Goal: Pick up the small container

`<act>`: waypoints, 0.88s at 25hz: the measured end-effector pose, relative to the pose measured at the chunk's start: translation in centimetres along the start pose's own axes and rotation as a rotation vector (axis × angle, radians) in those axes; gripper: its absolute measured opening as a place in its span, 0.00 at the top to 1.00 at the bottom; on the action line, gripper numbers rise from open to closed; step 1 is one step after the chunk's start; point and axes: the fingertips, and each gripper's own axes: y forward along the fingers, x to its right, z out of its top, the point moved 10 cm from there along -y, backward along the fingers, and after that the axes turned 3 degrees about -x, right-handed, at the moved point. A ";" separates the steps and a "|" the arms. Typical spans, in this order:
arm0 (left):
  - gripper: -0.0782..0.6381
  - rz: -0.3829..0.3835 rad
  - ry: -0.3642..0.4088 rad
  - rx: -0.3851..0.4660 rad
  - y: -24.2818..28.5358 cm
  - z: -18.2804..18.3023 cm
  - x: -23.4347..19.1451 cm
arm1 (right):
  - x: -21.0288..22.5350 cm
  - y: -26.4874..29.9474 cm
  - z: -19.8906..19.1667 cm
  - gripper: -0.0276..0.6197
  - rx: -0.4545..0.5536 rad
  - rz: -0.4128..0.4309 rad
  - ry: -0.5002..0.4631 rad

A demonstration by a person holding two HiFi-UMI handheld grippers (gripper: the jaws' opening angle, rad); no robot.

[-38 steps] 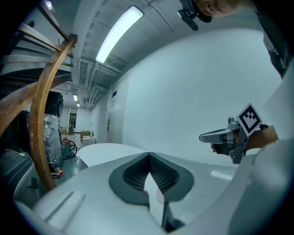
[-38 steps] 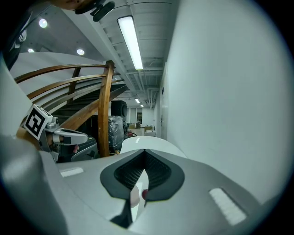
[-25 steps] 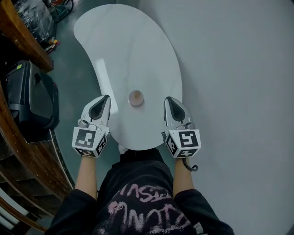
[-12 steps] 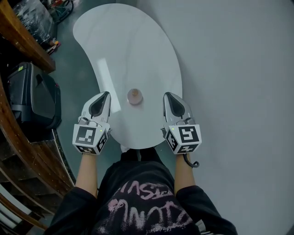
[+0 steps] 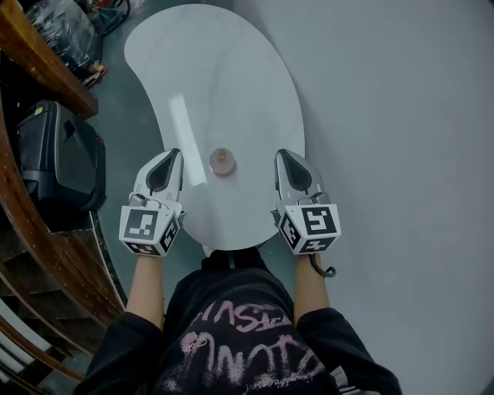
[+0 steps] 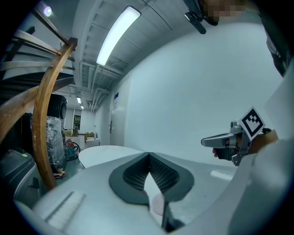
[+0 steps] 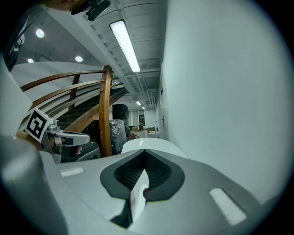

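Note:
The small container (image 5: 223, 160), round and pinkish with a little knob on top, stands on the white kidney-shaped table (image 5: 224, 77) near its front end. My left gripper (image 5: 173, 153) hovers just left of it and my right gripper (image 5: 281, 154) just right of it, both pointing forward with the container between them and apart from both. Each gripper's jaws meet at the tip with nothing held. From the left gripper view I see its closed tips (image 6: 148, 155) and the right gripper (image 6: 229, 140) across from it. The right gripper view shows its closed tips (image 7: 144, 151).
A black case (image 5: 58, 162) sits on the floor left of the table, beside a curved wooden railing (image 5: 31, 54). Bagged clutter (image 5: 65, 23) lies at the far left. The table's front edge (image 5: 231, 247) is close to the person's body. Plain grey floor (image 5: 401, 116) spreads to the right.
Both grippers have edged slightly forward, so their tips now reach just past the container. The container has not moved on the table.

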 end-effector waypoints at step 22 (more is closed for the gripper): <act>0.88 0.062 -0.026 -0.054 3.4 -2.1 2.3 | 3.8 2.5 -2.9 0.92 -0.069 0.080 0.038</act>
